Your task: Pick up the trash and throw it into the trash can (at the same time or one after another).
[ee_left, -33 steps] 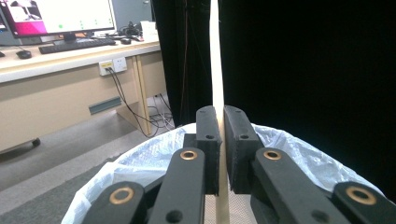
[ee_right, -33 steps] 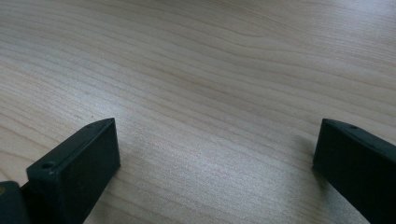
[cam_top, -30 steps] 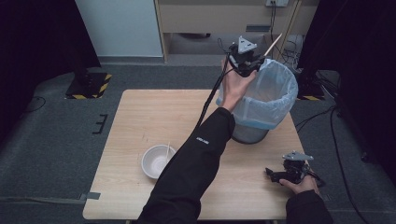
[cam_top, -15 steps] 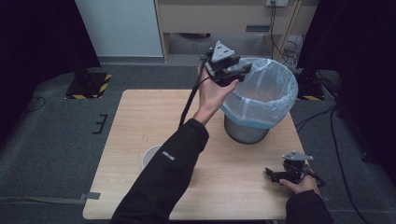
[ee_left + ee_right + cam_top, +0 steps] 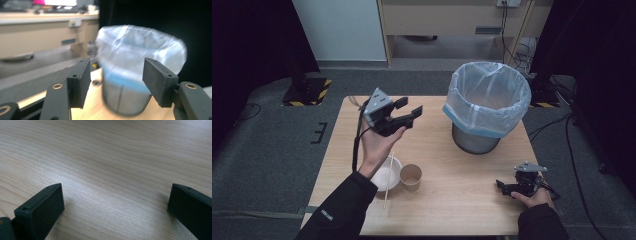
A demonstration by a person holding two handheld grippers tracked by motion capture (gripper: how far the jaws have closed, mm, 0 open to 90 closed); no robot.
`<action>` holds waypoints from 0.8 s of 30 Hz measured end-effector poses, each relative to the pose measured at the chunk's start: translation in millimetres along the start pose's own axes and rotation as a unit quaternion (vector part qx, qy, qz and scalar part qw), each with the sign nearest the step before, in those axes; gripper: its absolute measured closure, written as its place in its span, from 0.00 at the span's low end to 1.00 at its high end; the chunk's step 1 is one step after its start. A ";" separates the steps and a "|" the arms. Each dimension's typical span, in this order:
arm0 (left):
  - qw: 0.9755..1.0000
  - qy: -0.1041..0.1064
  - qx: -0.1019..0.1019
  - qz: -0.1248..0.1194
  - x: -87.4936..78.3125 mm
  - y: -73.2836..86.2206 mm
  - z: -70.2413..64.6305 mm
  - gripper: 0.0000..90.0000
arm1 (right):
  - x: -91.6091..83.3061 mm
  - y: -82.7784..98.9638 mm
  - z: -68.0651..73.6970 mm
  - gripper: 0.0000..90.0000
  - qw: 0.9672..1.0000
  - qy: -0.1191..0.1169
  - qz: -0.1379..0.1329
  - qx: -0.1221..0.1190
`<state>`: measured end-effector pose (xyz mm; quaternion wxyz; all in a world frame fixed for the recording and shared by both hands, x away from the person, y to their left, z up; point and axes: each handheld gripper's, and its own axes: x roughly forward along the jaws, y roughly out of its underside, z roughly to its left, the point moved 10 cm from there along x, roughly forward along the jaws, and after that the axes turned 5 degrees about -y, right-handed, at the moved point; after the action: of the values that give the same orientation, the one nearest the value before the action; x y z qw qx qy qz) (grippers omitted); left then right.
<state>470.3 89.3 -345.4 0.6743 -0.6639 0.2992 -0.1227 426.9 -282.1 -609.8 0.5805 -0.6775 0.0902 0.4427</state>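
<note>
Things likely in play, judged from the layout: a chopstick [image 5: 388,180], a white bowl [image 5: 386,178] and a paper cup [image 5: 410,177], grouped near the counter's [image 5: 462,200] near-left part. The chopstick lies across the bowl, its long axis running roughly toward and away from the person, near end resting on the wood past the bowl's rim. The cup stands upright just to the right of the bowl; whether they touch cannot be told.

Left gripper [image 5: 404,112] hangs in the air above and beyond the bowl, held in the left hand [image 5: 377,145]. Its fingers are spread apart with nothing between them. They point right, toward the lined bin [image 5: 487,102], which appears blurred between the jaws in the left gripper view [image 5: 140,75].

Right gripper [image 5: 507,187] rests low at the counter's near-right corner, fingers apart and empty; the right gripper view has bare wood between them.

Judgement: the left gripper is the nearer to the bowl group, which lies below it and toward the person. The right is well apart. A pick of the chopstick would want the fingers turned down and set across its long axis.
</note>
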 end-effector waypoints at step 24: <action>0.976 -0.069 -0.067 0.196 -33.7 203.8 43.4 0.41 | 0.0 0.0 0.0 0.01 1.000 0.000 0.000 0.000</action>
<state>421.0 161.9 -537.3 0.6586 -0.6428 0.3835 0.0782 426.9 -282.1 -609.8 0.5805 -0.6774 0.0902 0.4427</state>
